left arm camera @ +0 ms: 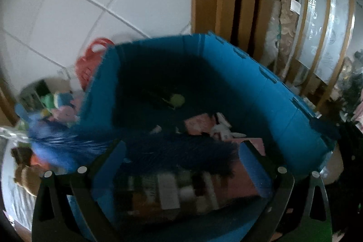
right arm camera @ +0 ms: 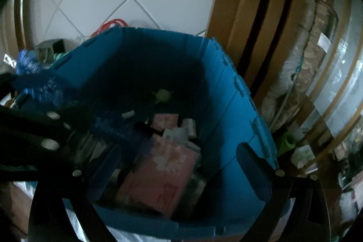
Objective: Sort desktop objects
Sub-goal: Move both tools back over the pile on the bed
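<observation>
— Where is the blue feather duster (left arm camera: 95,144)?
— Lying across the blue bin (left arm camera: 267,87), ahead of the left gripper (left arm camera: 181,165); its fingers stand wide apart, and I cannot tell if they touch it.
— And the right gripper (right arm camera: 179,165)?
— Fingers spread wide, holding nothing, above the bin's near rim.
— Any room inside?
— The far half is mostly bare, with a green ball (left arm camera: 177,99); pink boxes (right arm camera: 158,174) crowd the near side. Brown panels (right arm camera: 256,15) stand just beyond the right wall.
</observation>
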